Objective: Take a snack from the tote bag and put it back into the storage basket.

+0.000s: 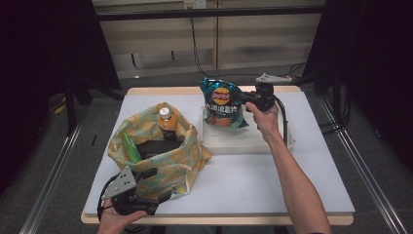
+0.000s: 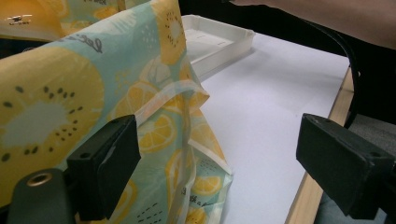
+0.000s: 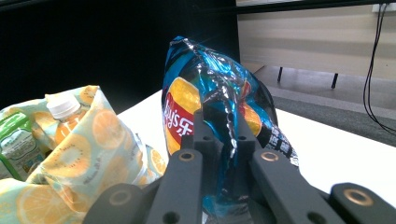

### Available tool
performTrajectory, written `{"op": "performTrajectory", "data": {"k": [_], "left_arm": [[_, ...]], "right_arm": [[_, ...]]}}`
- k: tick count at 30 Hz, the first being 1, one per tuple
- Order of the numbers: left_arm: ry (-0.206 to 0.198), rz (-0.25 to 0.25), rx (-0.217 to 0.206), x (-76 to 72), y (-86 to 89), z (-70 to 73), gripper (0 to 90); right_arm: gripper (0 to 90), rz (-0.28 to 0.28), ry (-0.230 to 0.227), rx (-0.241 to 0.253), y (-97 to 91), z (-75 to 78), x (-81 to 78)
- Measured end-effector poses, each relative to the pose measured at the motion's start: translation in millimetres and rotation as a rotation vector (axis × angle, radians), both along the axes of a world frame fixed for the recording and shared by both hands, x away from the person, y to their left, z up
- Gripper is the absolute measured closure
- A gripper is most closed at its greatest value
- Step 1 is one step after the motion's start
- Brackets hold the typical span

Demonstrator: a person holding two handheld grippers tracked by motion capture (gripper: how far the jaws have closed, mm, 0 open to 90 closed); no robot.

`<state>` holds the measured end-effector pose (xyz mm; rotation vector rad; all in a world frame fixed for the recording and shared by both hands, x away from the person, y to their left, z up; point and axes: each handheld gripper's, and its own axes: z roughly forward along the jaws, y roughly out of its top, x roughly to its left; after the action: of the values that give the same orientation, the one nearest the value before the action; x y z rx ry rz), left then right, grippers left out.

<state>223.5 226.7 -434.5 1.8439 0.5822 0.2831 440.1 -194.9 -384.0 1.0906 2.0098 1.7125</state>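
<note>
The fruit-print bag sits left of the white tray, bottle poking out. The right gripper is clamped on the chip bag, held upright over the tray. The left gripper, just beside the bag's near edge, has its jaws wide apart, gripping nothing.

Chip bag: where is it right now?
High view: the chip bag is pinched upright in the right gripper over the white tray, right of the fruit-print bag.
</note>
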Motion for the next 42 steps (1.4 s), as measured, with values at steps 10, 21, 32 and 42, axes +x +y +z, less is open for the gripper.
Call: {"op": "performTrajectory", "data": {"k": [10, 21, 32, 42], "left_arm": [[0.000, 0.007, 0.024, 1.5, -1.5, -0.1, 13.1], [0.004, 0.012, 0.035, 1.8, -1.7, -0.9, 12.9], [0.010, 0.005, 0.029, 2.2, -2.3, -1.3, 12.9], [0.001, -0.002, 0.031, 3.2, -2.8, -2.1, 12.9]], "right_arm": [[81.7, -0.029, 0.007, -0.001, -5.7, -6.4, 6.9], [73.1, -0.083, 0.008, -0.022, -14.7, -14.8, 17.1], [26.2, -0.132, 0.026, -0.066, -16.9, -17.1, 14.6], [15.7, -0.163, 0.033, -0.090, -32.5, -22.9, -0.1]]}}
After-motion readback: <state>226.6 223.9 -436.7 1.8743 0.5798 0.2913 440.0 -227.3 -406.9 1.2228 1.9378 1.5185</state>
